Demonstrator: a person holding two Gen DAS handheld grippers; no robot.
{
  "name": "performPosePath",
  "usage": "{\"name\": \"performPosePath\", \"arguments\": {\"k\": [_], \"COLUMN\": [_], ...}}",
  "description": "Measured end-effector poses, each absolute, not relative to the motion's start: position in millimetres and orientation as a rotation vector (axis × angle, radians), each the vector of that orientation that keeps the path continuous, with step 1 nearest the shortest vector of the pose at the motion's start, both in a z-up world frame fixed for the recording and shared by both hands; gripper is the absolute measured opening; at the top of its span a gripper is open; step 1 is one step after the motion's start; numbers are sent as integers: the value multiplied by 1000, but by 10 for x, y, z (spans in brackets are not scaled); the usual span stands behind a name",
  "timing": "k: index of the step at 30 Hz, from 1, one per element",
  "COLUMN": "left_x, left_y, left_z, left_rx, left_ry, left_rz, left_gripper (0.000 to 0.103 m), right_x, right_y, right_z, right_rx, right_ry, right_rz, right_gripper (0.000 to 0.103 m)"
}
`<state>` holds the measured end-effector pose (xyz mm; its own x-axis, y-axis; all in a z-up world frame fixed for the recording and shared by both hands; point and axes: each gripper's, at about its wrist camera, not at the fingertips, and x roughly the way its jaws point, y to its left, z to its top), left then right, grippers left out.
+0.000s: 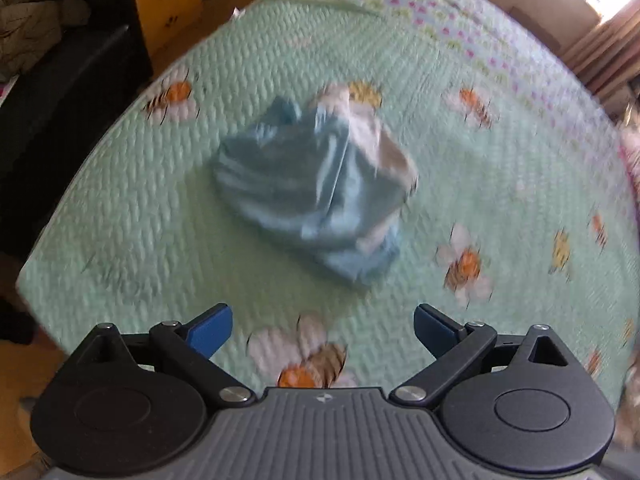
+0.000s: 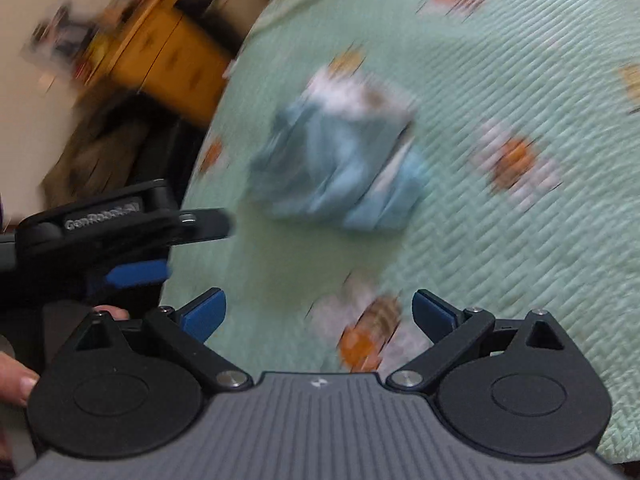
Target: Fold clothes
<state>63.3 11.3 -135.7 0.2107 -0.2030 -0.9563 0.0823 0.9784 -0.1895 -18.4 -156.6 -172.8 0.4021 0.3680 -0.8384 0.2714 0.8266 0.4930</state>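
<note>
Both grippers hang above the bed with nothing between their blue pads. The left gripper (image 1: 323, 326) has its jaws spread wide over a daisy print on the mint-green quilt (image 1: 140, 208); the right gripper (image 2: 319, 312) is likewise spread apart and empty. A light blue garment (image 1: 308, 188) with a white part on its far side lies in a crumpled heap near the middle of the quilt, ahead of both grippers and touched by neither. Motion blur smears the cloth, so it is hard to say what kind of garment it is. From the right wrist view the left gripper shows at the left edge, near the bedside, and a hand (image 2: 18, 380) grips low in the corner. A yellow box (image 1: 168, 0) stands beyond the bed.
</note>
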Motion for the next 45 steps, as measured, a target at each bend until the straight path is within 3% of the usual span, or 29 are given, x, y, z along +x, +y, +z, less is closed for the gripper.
{"name": "performPosePath", "arguments": {"k": [6, 9, 17, 30, 41, 45], "left_x": [456, 636, 1261, 1684, 1573, 1516], "left_y": [21, 31, 314, 514, 291, 226], "left_z": [-1246, -1222, -1361, -1724, -1610, -1676], "left_rx": [9, 87, 96, 70, 157, 178], "left_ry": [1343, 1280, 1230, 1283, 1153, 1140], "left_rz": [-127, -9, 128, 12, -174, -208], "left_gripper": [96, 96, 96, 96, 96, 96], "right_x": [-43, 176, 1052, 1407, 1109, 1105], "right_y": [-1490, -1371, -1405, -1291, -1404, -1478], "right_z": [-1611, -1458, -1404, -1581, -1348, -1446], "right_rx": [450, 262, 125, 224, 269, 303], "right_ry": [1264, 1228, 1148, 1165, 923, 934], "right_rz": [116, 67, -160, -197, -202, -219], "right_gripper": [97, 91, 92, 92, 91, 91]}}
